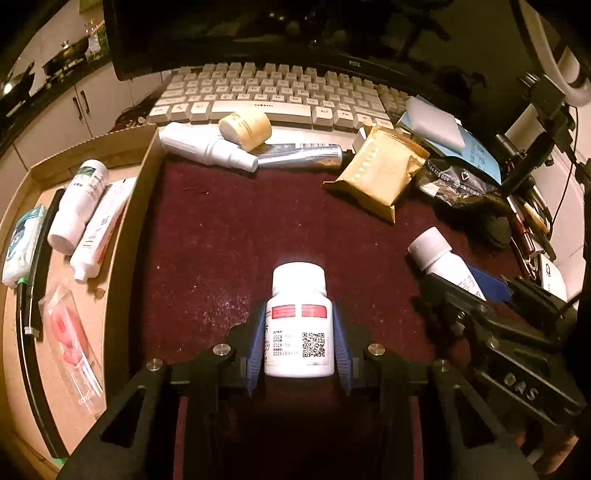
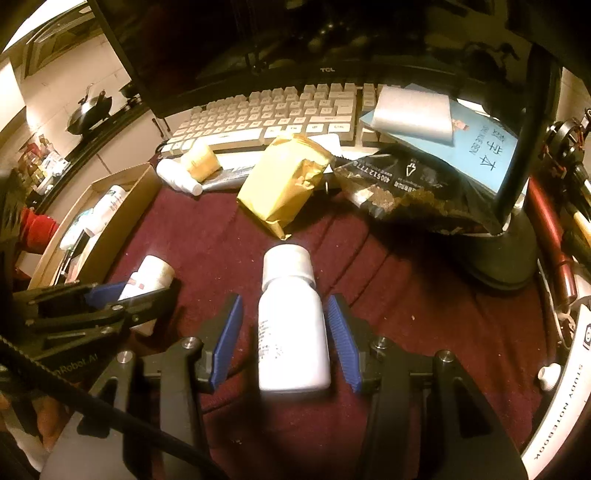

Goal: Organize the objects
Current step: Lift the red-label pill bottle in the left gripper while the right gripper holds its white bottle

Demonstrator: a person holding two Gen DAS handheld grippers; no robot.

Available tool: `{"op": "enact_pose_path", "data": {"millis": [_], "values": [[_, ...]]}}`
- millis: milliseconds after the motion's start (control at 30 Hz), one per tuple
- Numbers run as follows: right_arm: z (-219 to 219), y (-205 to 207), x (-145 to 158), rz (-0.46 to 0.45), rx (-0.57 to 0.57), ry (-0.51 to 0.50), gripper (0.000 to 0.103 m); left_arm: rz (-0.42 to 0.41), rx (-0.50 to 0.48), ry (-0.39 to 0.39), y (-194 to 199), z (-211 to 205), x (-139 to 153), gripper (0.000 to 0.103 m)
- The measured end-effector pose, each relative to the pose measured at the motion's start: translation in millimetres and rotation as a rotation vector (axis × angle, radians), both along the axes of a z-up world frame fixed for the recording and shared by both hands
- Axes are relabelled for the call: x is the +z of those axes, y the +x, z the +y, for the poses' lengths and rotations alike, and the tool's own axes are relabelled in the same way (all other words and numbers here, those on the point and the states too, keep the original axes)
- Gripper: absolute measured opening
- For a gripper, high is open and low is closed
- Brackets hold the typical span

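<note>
My left gripper (image 1: 300, 345) is shut on a white pill bottle with a red label band (image 1: 299, 325), lying on the dark red cloth (image 1: 221, 240). It also shows in the right wrist view (image 2: 149, 278). My right gripper (image 2: 284, 339) is open around a second white bottle (image 2: 291, 325) lying on the cloth, with gaps on both sides. That bottle shows at the right in the left wrist view (image 1: 443, 262). A cardboard tray (image 1: 136, 206) at the left holds a white bottle (image 1: 79, 206), a white tube (image 1: 101, 229) and small packets.
A keyboard (image 1: 273, 96) and a monitor (image 1: 332, 33) stand at the back. Before the keyboard lie a white spray bottle (image 1: 207, 147), a cream jar (image 1: 245, 125), a silver tube (image 1: 303, 155), a gold pouch (image 1: 380, 173) and a black bag (image 1: 454, 181). Pens and notebooks crowd the right edge.
</note>
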State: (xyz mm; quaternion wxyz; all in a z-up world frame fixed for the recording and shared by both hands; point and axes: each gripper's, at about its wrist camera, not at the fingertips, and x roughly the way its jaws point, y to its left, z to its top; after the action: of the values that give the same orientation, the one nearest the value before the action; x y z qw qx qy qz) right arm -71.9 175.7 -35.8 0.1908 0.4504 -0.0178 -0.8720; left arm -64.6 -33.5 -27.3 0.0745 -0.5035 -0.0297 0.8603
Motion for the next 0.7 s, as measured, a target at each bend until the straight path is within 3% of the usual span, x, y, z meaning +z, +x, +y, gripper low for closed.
{"op": "enact_pose_path", "data": {"millis": [67, 700], "values": [[-1.0, -1.8, -3.6, -0.01, -0.004, 0.016, 0.033, 0.011, 0.005, -0.005, 6.2, 0.7, -0.7, 0.03], [-28.1, 24.5, 8.2, -0.038, 0.041, 0.036, 0.032, 0.081, 0.038, 0.068, 50.1, -21.1, 10.9, 0.029]]}}
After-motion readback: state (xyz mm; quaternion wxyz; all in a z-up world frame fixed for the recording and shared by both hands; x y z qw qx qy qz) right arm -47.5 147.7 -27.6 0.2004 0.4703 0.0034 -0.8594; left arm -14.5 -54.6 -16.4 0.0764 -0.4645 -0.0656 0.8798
